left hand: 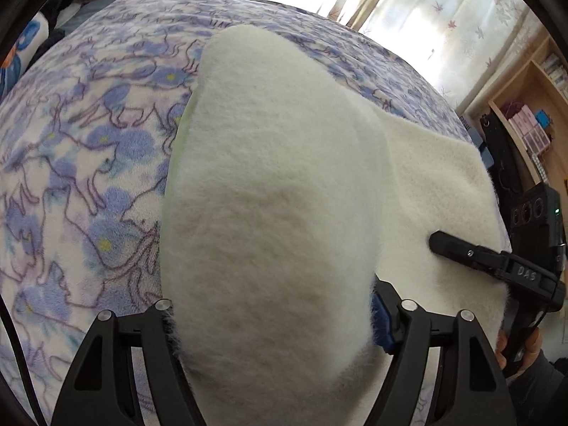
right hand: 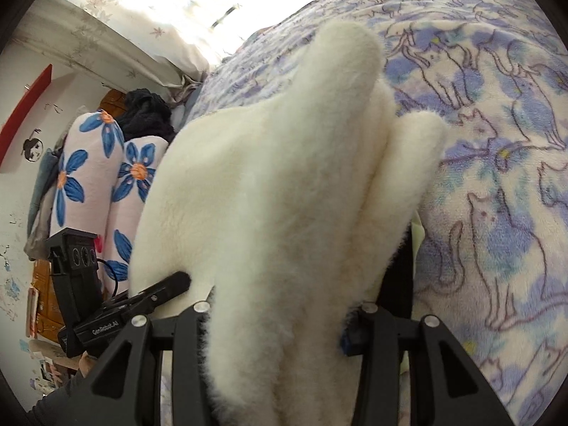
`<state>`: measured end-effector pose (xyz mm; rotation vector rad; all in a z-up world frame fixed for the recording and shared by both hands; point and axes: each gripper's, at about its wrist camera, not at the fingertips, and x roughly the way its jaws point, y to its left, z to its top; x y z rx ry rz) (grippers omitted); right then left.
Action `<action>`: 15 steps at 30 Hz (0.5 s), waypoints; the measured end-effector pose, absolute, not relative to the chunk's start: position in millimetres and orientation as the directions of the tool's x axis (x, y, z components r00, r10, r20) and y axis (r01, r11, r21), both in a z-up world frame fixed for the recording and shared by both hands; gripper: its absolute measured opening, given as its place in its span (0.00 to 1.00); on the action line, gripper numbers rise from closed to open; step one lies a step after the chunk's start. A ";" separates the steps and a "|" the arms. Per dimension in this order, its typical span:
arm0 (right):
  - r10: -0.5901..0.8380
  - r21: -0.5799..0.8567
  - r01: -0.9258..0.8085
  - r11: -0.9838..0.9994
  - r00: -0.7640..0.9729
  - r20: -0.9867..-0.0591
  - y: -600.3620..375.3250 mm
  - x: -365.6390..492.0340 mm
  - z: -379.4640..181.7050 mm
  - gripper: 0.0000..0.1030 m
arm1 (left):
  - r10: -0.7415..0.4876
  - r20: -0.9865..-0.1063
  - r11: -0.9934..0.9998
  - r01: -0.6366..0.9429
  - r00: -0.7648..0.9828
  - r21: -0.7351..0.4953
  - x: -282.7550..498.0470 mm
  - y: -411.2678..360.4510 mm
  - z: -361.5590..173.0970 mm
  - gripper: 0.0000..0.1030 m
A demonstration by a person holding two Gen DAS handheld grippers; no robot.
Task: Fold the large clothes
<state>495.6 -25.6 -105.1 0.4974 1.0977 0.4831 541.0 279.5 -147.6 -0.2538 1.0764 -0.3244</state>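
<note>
A large white fleece garment (left hand: 269,184) lies on a bed covered by a blue and purple cat-print blanket (left hand: 81,149). My left gripper (left hand: 273,323) is shut on a thick bunched fold of the fleece, which hides its fingertips. My right gripper (left hand: 435,239) shows at the right of the left wrist view, its black finger shut on the garment's near right edge. In the right wrist view the fleece (right hand: 284,195) fills the space between my right gripper's jaws (right hand: 280,326), lifted off the blanket (right hand: 497,177). My left gripper (right hand: 177,282) shows at lower left, shut on the same fleece.
A wooden shelf (left hand: 529,106) with boxes stands to the right of the bed. Bright curtains (left hand: 443,10) hang behind it. Flower-print pillows (right hand: 96,184) and dark clothes (right hand: 145,113) are piled at the bed's far side.
</note>
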 end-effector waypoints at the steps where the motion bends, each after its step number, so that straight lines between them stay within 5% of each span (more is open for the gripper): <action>1: 0.585 0.588 -0.116 0.801 0.364 -0.725 -27.6 498.2 -110.6 0.45 | -0.384 -0.814 0.922 0.134 0.435 -0.363 541.3 280.2 -151.1 0.77; 11: 0.504 0.497 -0.111 0.860 0.337 -0.795 -35.9 473.5 -83.4 0.51 | -0.294 -0.835 0.956 0.144 0.465 -0.256 521.0 282.1 -123.9 0.79; 13: 0.476 0.476 -0.105 0.873 0.393 -0.787 -46.0 456.0 -69.8 0.51 | -0.251 -0.817 0.967 0.169 0.520 -0.189 503.4 280.7 -105.1 0.77; 15: 0.421 0.434 -0.083 0.897 0.460 -0.782 -52.9 436.8 -53.8 0.51 | -0.219 -0.800 0.972 0.198 0.558 -0.128 487.0 275.1 -89.4 0.61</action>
